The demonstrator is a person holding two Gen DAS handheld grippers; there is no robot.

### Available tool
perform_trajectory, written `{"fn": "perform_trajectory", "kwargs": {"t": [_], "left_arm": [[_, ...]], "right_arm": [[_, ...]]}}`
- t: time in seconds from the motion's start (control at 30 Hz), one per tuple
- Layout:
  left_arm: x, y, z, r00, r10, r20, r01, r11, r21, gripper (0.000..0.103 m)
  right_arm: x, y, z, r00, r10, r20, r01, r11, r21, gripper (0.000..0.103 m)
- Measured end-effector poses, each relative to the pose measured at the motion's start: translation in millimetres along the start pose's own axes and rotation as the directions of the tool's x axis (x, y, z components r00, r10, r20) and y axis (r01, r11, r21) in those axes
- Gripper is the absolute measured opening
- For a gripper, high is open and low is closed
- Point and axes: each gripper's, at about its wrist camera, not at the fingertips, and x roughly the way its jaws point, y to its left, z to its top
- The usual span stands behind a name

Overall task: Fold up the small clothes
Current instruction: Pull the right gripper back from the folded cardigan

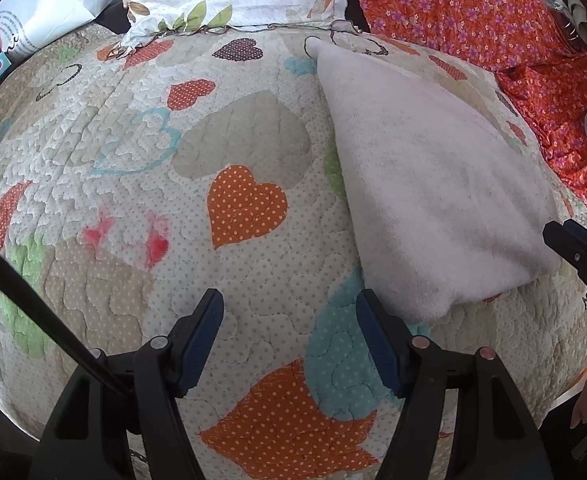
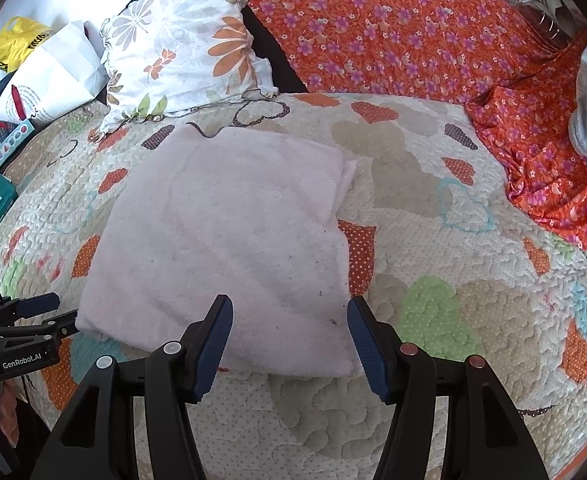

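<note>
The pale pink cloth (image 2: 229, 248) lies folded near the quilt's (image 2: 453, 240) front edge. Both the left gripper (image 1: 289, 336) and right gripper (image 2: 289, 340) hover spread and empty. A shallow pinch might catch one layer and undo the fold.

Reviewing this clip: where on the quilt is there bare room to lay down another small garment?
Free: the quilt left of the folded pink cloth, up to the floral pillow; and the stretch right of the cloth, bordered by the orange floral fabric. Crowded: the far left edge, with a white bag and boxes.
</note>
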Motion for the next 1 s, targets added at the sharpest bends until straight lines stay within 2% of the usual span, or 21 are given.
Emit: {"fn": "perform_trajectory", "kwargs": {"t": [1.0], "left_arm": [[-6.7, 6.0, 0.0, 1.000, 0.009, 0.028, -0.008, 1.000, -0.019, 0.068]], "right_arm": [[-7.6, -13.9, 2.7, 0.999, -0.034, 0.036, 0.031, 0.997, 0.064, 0.066]]}}
